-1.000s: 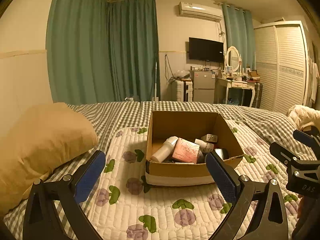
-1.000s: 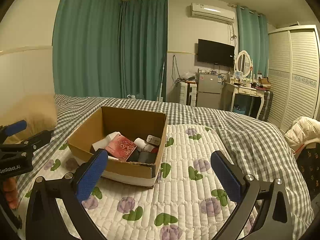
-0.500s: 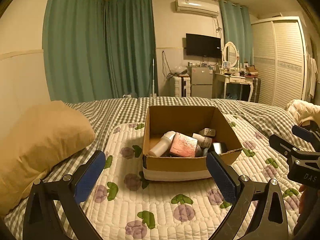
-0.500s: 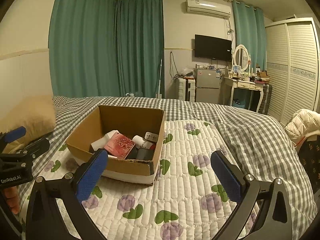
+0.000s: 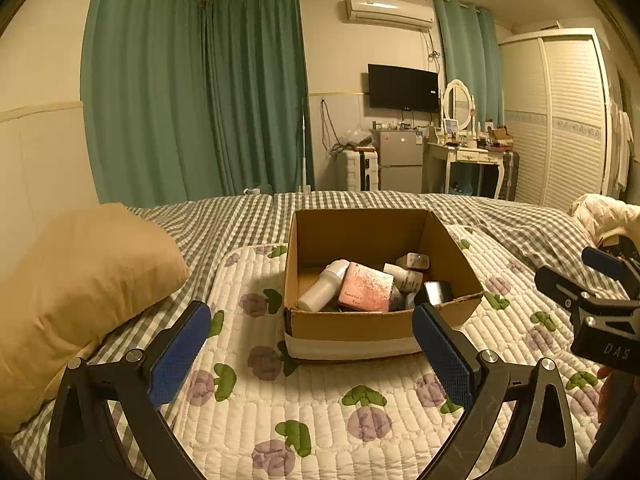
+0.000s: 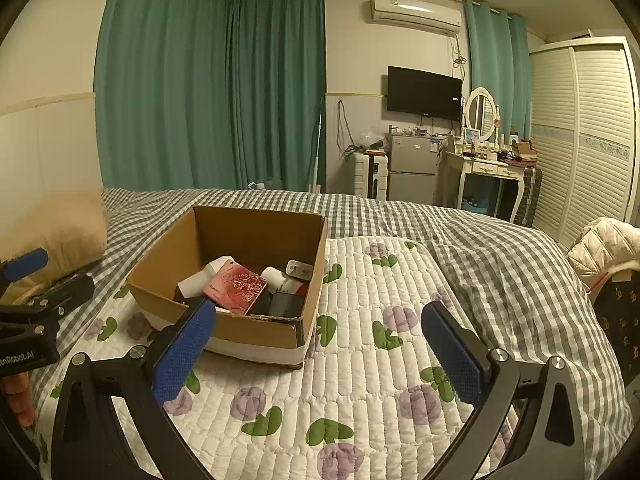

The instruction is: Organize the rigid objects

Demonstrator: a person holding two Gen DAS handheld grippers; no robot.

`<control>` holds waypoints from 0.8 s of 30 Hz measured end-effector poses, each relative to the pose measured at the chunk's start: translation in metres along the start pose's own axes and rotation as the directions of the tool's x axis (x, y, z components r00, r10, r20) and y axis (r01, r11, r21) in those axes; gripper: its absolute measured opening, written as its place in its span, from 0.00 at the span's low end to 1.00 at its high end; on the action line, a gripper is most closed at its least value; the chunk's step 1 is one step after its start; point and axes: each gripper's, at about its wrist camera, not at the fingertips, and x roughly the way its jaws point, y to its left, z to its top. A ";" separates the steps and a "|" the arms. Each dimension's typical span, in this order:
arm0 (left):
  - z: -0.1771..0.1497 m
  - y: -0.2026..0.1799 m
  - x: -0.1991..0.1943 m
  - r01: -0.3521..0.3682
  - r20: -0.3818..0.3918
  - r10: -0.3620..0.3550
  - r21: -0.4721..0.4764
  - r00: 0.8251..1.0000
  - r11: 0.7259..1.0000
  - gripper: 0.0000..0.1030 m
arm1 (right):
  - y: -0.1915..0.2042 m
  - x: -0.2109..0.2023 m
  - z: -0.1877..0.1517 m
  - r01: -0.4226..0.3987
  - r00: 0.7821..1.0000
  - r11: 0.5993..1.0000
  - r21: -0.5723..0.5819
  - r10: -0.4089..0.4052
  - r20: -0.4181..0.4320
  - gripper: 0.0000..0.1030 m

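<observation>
An open cardboard box stands on a quilted floral pad on the bed; it also shows in the right wrist view. Inside lie a pink patterned box, a white bottle, a small white jar, a dark container and other small items. My left gripper is open and empty, just in front of the box. My right gripper is open and empty, to the right of the box's near corner. Each gripper shows at the edge of the other's view.
A tan pillow lies left of the pad. The quilted pad covers a grey checked bedspread. A white jacket lies at the bed's right edge. Curtains, a dresser and a wardrobe stand beyond the bed.
Both grippers have dropped a little and shifted slightly; the box sits a bit higher and closer in both views. Jaws stay open. Nothing in the box has moved.
</observation>
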 end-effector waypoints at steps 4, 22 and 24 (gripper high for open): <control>0.000 0.000 0.001 0.001 -0.007 -0.001 -0.002 1.000 1.000 1.00 | -0.002 0.001 0.000 0.002 1.000 1.000 0.004 -0.002 -0.002 1.00; -0.004 0.001 0.006 -0.001 -0.025 0.001 -0.006 1.000 1.000 1.00 | -0.001 0.004 -0.003 0.000 1.000 1.000 0.002 0.000 -0.017 1.00; -0.004 0.000 0.006 0.002 -0.026 -0.002 -0.007 1.000 1.000 1.00 | -0.001 0.003 -0.003 -0.002 1.000 1.000 0.003 0.002 -0.015 1.00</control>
